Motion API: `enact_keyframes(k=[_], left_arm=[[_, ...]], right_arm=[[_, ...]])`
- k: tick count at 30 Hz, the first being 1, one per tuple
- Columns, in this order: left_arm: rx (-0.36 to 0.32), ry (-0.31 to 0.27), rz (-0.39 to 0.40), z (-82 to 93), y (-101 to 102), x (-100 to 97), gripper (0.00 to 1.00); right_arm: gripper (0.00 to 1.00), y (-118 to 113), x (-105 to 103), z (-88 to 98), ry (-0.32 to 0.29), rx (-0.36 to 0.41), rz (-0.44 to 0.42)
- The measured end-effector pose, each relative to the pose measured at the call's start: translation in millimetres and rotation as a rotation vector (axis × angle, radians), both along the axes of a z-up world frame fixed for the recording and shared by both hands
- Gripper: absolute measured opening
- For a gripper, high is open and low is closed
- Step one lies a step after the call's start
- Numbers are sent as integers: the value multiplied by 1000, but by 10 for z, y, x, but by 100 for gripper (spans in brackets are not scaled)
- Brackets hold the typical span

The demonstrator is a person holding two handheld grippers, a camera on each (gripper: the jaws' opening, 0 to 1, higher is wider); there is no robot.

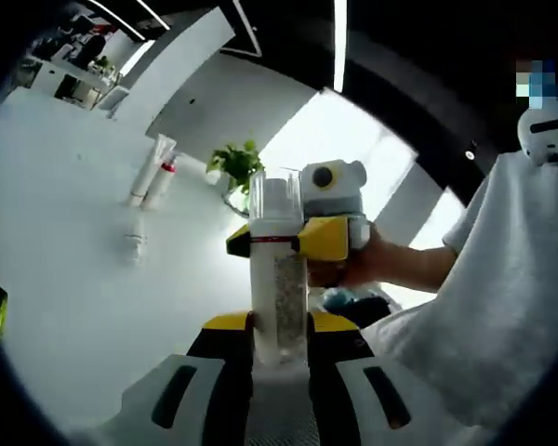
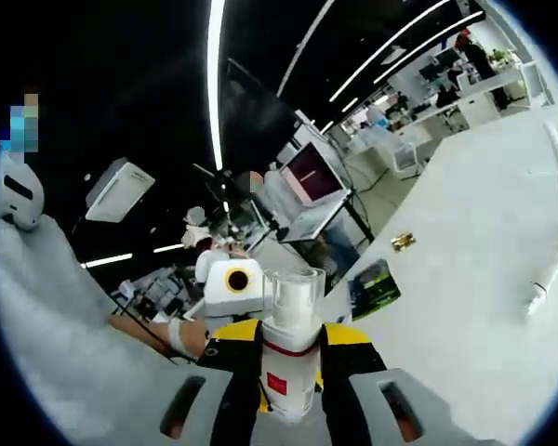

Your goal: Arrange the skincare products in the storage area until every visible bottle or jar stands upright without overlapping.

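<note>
White, smooth tabletop (image 1: 65, 279) fills the left gripper view: the left gripper (image 1: 279, 339) clenches the base of one tall white bottle with a clear cap and red band (image 1: 279, 269), while the right gripper (image 1: 293, 240) clamps it higher up; at 10 o'clock lie two white tubes (image 1: 152, 172) and one small blurred item. In the right gripper view the right gripper (image 2: 291, 358) grasps that bottle (image 2: 291, 353), its base cut off, with the left gripper (image 2: 228, 288) at 9 o'clock and two more tubes (image 2: 547, 283) at 3 o'clock.

The right gripper (image 2: 291, 372) squeezes a bottle (image 2: 291, 358) with a clear cap between its jaws. A white table (image 2: 465, 269) is beside it.
</note>
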State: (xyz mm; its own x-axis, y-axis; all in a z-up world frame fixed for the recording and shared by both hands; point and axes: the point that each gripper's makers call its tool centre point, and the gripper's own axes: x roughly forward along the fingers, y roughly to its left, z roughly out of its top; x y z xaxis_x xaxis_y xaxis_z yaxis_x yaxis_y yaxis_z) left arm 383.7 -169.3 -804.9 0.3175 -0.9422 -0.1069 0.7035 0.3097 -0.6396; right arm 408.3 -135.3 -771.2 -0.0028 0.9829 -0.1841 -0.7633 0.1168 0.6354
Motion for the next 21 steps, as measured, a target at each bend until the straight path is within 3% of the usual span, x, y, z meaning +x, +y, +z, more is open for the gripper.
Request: enact_keyframes(k=[4, 6, 10, 17, 21], left_arm=[[35, -9, 13, -52, -34, 40, 18], [89, -24, 54, -124, 2, 111, 17], [114, -13, 80, -143, 20, 162, 16], [235, -34, 119, -253, 8, 268, 16], [241, -44, 146, -249, 17, 315, 17]], right_arm=[[16, -3, 49, -64, -12, -42, -32], [16, -17, 129, -126, -54, -79, -85], [15, -39, 212, -156, -51, -92, -163], [15, -55, 324, -256, -72, -155, -279], [15, -48, 366, -240, -92, -165, -318]])
